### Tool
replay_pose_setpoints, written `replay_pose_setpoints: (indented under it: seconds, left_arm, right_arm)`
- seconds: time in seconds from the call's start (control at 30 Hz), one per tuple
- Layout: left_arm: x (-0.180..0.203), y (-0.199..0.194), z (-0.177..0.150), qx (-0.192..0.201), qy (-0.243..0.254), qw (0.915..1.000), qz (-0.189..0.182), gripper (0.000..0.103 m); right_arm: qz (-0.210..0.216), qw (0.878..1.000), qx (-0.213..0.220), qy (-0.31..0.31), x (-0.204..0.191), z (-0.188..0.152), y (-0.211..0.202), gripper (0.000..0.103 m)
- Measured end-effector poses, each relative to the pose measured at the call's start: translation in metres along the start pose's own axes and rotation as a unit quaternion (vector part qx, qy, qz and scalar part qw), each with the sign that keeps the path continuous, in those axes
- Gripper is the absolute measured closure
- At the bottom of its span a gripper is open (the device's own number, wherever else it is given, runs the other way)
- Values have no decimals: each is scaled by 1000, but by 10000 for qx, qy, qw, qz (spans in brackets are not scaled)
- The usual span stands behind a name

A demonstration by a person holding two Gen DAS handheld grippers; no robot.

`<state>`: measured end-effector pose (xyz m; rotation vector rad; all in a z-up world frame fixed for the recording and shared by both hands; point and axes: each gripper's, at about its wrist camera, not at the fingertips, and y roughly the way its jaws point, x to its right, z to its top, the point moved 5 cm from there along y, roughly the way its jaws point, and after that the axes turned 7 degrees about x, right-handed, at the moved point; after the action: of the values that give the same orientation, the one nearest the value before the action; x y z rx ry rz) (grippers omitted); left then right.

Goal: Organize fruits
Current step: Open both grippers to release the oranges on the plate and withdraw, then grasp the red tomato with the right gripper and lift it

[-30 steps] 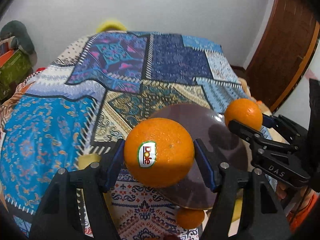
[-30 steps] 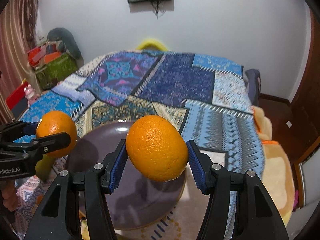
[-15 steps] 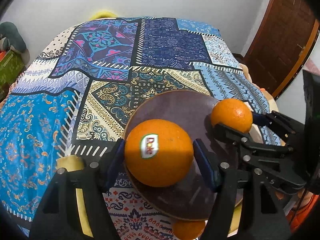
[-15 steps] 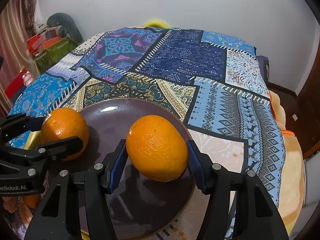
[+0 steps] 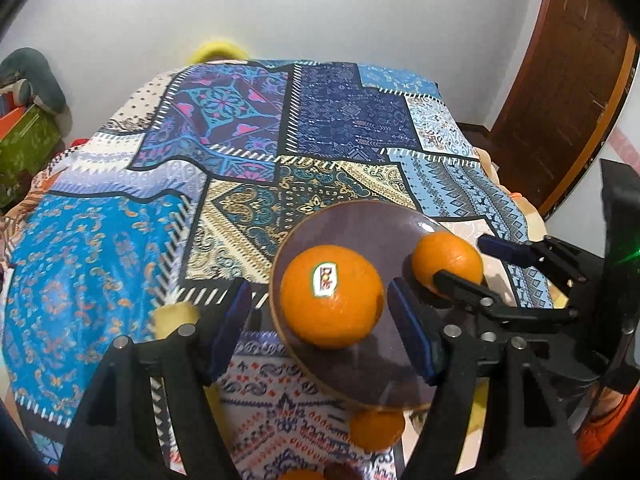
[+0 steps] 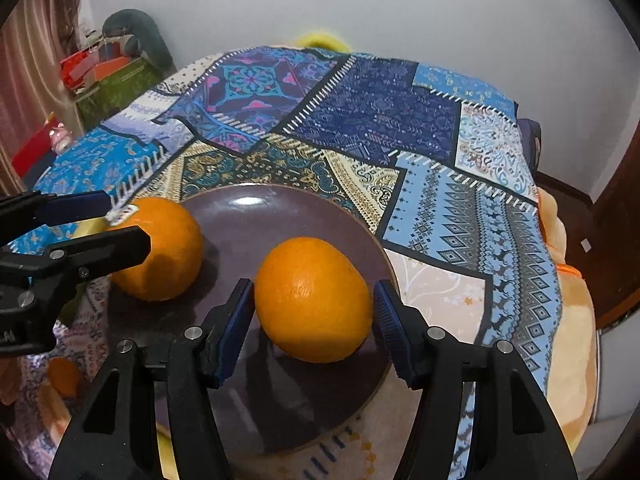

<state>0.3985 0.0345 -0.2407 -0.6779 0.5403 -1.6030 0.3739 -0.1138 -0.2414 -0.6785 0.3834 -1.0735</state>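
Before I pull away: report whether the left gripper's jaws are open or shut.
Open. The left gripper shows gaps between both blue pads and the stickered round orange, which rests on the brown round plate.

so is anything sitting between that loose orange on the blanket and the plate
Nothing visible does. The loose orange lies on the patterned blanket just past the near rim of the brown plate. The plate already holds the stickered orange and the plain orange, with bare surface between them.
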Motion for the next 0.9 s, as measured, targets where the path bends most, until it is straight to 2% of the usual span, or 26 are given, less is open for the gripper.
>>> replay_pose_setpoints:
  seconds: [0.27,0.53,0.67,0.9]
  left_arm:
    - [-8,-57,-9,269,-12,9996,126,33]
    - [-10,-119,-29,457,-28,9988,172,30]
    - [-8,-144,-43,525,11,9985,175,21]
    - [-9,-174,-72,522,34,9985,175,17]
  right_arm:
    - [-64,9993,369,42,-14,2,-55,42]
    - [-26,9978,626,193,-37,-21,-113,39]
    - [-14,9973,715,187,-49,-30,-135,38]
    - [17,9978,656,122,-70,-51,-154,34]
